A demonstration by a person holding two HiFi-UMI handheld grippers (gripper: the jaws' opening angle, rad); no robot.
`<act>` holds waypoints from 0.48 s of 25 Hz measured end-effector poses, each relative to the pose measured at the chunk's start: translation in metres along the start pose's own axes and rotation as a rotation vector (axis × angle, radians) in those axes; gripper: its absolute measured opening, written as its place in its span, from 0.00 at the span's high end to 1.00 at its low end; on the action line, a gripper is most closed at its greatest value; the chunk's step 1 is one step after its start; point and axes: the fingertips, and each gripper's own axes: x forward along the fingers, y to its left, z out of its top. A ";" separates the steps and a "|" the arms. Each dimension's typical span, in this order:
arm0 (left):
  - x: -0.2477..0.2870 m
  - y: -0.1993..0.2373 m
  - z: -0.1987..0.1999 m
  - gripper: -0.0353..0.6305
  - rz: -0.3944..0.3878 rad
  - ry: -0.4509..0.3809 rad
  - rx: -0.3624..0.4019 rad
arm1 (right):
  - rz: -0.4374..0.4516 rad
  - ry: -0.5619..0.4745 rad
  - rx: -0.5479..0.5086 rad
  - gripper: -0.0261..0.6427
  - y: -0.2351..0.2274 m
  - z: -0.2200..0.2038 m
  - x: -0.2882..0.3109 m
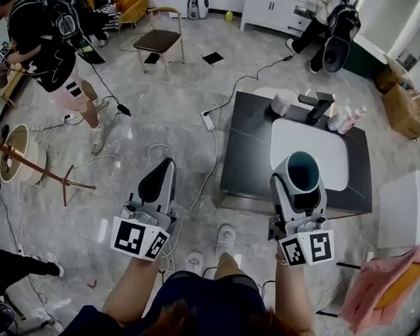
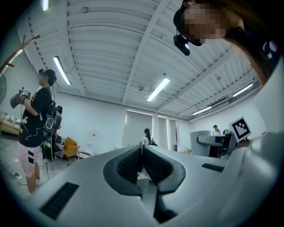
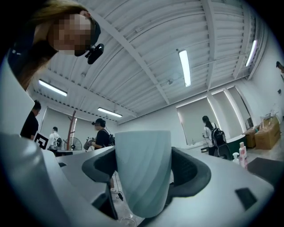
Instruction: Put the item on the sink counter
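Observation:
A pale teal ribbed cup (image 1: pixel 302 169) stands mouth-up between the jaws of my right gripper (image 1: pixel 299 179), which is shut on it and held over the near edge of the sink counter (image 1: pixel 248 148). In the right gripper view the cup (image 3: pixel 143 173) fills the gap between the two dark pads (image 3: pixel 191 170). The dark counter carries a white basin (image 1: pixel 332 146) and a black faucet (image 1: pixel 316 106). My left gripper (image 1: pixel 158 180) hangs over the floor to the left of the counter, jaws shut on nothing. In the left gripper view the left gripper (image 2: pixel 142 162) shows its pads pressed together.
Bottles (image 1: pixel 346 119) and a white roll (image 1: pixel 280 104) stand at the counter's far edge. A power strip and cable (image 1: pixel 208 121) lie on the floor left of it. A white box (image 1: pixel 406 211) and pink cloth (image 1: pixel 391 281) sit to the right. A chair (image 1: pixel 159 40) and a person (image 1: pixel 47 40) are further off.

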 end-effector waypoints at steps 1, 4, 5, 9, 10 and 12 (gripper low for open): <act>0.013 0.001 -0.003 0.91 0.011 0.001 0.003 | 0.017 0.006 0.009 0.39 -0.010 -0.004 0.014; 0.050 0.007 -0.013 0.91 0.047 0.006 0.015 | 0.079 0.021 0.023 0.39 -0.036 -0.014 0.055; 0.062 0.010 -0.016 0.91 0.061 0.007 0.019 | 0.103 0.024 0.026 0.39 -0.043 -0.018 0.068; 0.095 0.016 -0.029 0.91 0.115 0.014 0.027 | 0.187 0.059 0.037 0.39 -0.064 -0.043 0.109; 0.100 0.017 -0.033 0.91 0.125 0.020 0.025 | 0.200 0.071 0.042 0.39 -0.069 -0.052 0.118; 0.108 0.022 -0.041 0.91 0.144 0.035 0.019 | 0.221 0.099 0.053 0.39 -0.074 -0.075 0.136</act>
